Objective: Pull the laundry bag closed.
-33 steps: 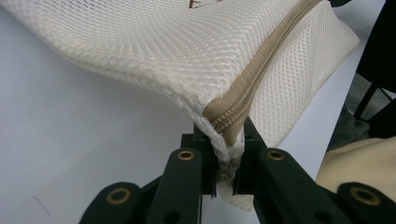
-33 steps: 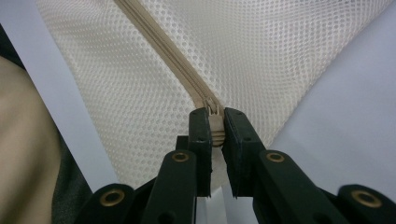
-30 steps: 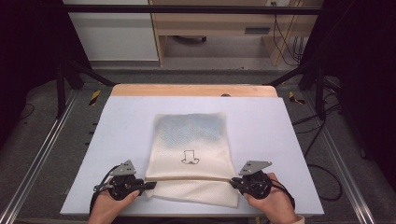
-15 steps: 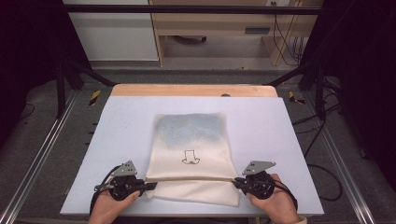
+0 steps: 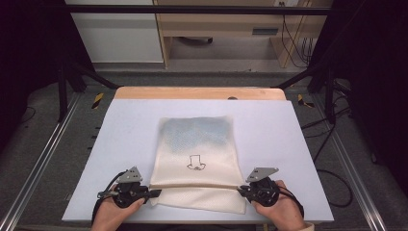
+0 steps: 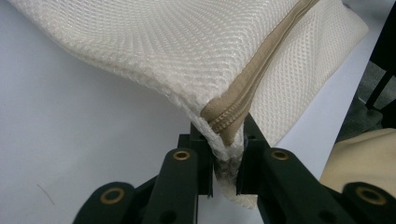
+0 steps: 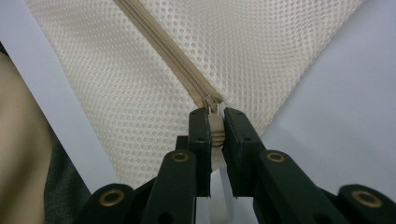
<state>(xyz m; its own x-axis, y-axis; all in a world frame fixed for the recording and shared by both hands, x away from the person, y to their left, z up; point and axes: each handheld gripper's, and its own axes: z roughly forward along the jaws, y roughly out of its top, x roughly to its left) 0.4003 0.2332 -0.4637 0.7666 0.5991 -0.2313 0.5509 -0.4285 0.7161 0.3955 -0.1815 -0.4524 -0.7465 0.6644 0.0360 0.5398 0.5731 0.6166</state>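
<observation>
on the near left of the pale table point(image 5: 120, 125), the left gripper point(image 5: 155, 193) pinches the corner of the cream mesh bag point(image 5: 197, 159) right where the tan zipper point(image 5: 197, 185) ends; its jaws have just been easing apart a little, though the fabric corner sits clamped between them in the left gripper view point(image 6: 223, 156). the bag lies flat at the middle of the table's near half, a small drawn figure point(image 5: 195, 162) on its face, the zipper running across its near edge. at the near right, the right gripper point(image 5: 239, 189) is closed tight on the zipper pull point(image 7: 215, 122). i'd worry that the loosening left hold lets the corner slip, so the whole bag drags along and bunches instead of the zipper sliding; a crooked tug could also jam mesh in the teeth.
</observation>
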